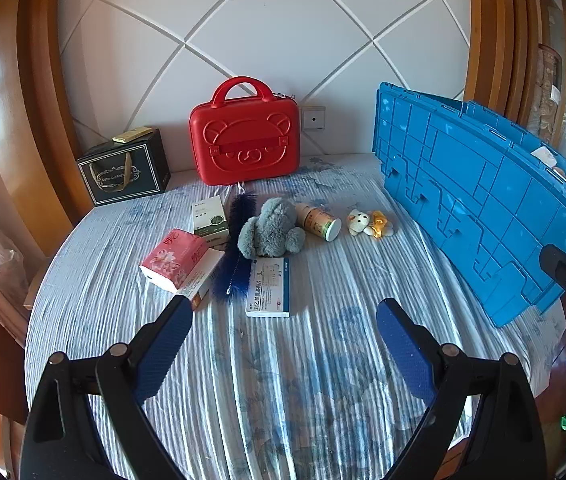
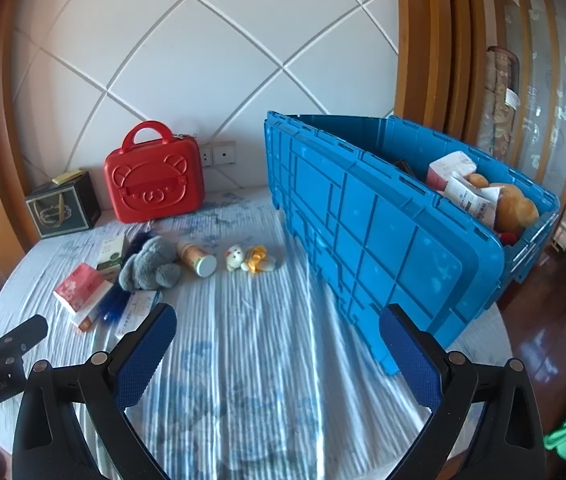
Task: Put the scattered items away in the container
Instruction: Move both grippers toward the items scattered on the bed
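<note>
Scattered on the striped bedsheet lie a pink tissue pack [image 1: 173,258], a green-and-white box [image 1: 211,220], a dark blue feather brush [image 1: 235,240], a grey plush [image 1: 271,228], a white-and-blue medicine box [image 1: 269,286], a capped bottle [image 1: 319,222] on its side and a small white bear plush [image 1: 369,222]. The blue crate [image 2: 383,232] stands at the right with a brown plush [image 2: 515,208] and packets inside. My left gripper [image 1: 283,312] hovers open just short of the medicine box. My right gripper [image 2: 277,316] is open over bare sheet beside the crate's near corner. Neither holds anything.
A red bear-face case [image 1: 245,140] and a black gift bag [image 1: 125,172] stand against the padded white headboard. Wooden bed frame curves along both sides. The sheet [image 2: 243,360] between the grippers and the items is bare. Wooden floor lies beyond the crate at right.
</note>
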The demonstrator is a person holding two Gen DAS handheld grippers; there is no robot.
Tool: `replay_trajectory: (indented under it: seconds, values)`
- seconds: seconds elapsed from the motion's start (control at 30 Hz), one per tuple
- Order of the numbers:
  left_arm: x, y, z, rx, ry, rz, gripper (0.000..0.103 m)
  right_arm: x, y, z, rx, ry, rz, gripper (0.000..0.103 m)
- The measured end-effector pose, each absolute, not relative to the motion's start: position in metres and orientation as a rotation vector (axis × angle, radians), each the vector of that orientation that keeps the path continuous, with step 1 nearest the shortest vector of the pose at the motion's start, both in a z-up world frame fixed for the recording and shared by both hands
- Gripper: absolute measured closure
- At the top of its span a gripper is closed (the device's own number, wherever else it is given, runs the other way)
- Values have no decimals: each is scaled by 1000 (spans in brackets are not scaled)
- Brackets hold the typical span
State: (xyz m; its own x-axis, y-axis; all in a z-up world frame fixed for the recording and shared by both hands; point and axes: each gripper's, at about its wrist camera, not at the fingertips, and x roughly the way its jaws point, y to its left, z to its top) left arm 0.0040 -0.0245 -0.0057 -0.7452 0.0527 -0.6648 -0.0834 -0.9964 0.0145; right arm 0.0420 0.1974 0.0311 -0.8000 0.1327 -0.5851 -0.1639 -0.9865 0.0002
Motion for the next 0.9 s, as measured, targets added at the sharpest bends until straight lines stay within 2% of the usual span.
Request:
replay_trajectory:
  seconds: [0.53,0.9]
  values:
    - [4,-36,-15,-1121,59,2853,9,45,186,25,-931,60,2822,0]
    - [-43,-53,-36,-1269,-30,2931,9,-30,183,5,-1064,25,2932,0]
